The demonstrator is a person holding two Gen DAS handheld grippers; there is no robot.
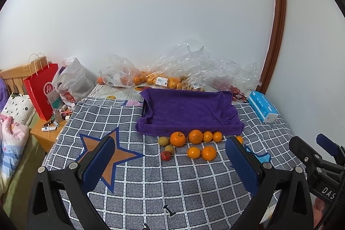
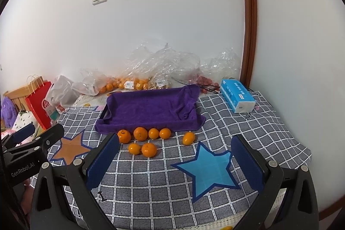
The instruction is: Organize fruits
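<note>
Several oranges [image 1: 195, 136] lie on the checked cloth in front of a tray covered by a purple towel [image 1: 187, 113]. Two small yellow-green fruits [image 1: 163, 140] and a small red fruit [image 1: 165, 155] lie left of them. In the right wrist view the oranges [image 2: 140, 133] lie before the purple towel [image 2: 151, 109], with one orange [image 2: 188, 138] apart to the right. My left gripper [image 1: 171, 156] is open and empty, short of the fruit. My right gripper [image 2: 175, 154] is open and empty, also short of the fruit.
Clear plastic bags with more oranges [image 1: 151, 77] lie against the wall behind the tray. A blue tissue pack [image 1: 262, 106] lies at the right. A red paper bag [image 1: 41, 89] and a white plastic bag [image 1: 73, 83] stand at the left by a wooden nightstand [image 1: 46, 133].
</note>
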